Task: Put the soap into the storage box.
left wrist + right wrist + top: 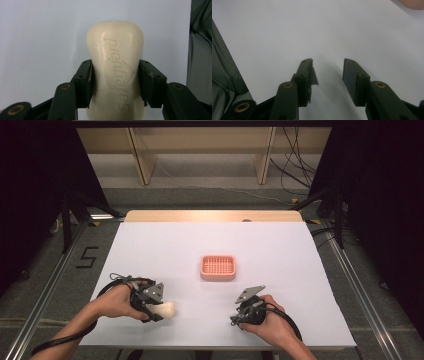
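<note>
Left gripper view: jaws clamp soap bar (115,67).

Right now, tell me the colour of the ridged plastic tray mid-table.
Salmon pink; the ridged plastic tray shows best in the high view.

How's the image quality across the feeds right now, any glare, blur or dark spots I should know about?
High view: evenly lit white table sheet, dark surroundings, pink ribbed plastic tray sharp. Left gripper view: cream bar of soap is close but its embossed lettering is readable, with soft sheen and no harsh glare. Right gripper view: slightly soft, faint shadow under the open right hand-held gripper.
</note>
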{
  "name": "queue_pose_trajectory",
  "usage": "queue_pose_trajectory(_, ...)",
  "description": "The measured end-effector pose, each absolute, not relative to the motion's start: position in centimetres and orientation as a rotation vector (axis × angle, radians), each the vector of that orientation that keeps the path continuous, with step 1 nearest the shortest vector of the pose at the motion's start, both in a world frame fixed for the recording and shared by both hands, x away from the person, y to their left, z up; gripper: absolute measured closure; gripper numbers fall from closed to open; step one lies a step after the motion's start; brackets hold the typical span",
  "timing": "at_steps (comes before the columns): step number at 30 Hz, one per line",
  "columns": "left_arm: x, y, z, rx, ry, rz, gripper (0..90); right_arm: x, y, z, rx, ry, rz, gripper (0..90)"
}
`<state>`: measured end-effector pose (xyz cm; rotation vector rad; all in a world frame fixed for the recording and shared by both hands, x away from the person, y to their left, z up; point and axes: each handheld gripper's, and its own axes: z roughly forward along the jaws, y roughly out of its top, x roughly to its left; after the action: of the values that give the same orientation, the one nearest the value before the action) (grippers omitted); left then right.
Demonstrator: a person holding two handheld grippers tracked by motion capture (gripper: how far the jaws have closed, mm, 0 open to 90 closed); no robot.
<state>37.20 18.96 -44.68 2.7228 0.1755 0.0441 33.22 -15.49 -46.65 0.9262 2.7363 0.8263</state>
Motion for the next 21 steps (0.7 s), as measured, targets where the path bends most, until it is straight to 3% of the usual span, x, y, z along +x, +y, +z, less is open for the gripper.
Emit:
queue_pose_trajectory(13, 37.6, 18.4, -44.2, 2.645, 0.296, 0.072, 48.9, 33.0, -15.5, -46.5, 0.991, 2.723, 0.828, 59.8)
queue_pose_trajectory(21, 38.4, 18.1, -43.7, 2.669, 0.259, 0.109, 48.9, 33.1, -15.7, -46.6, 0.975, 2.705, 0.856, 59.8)
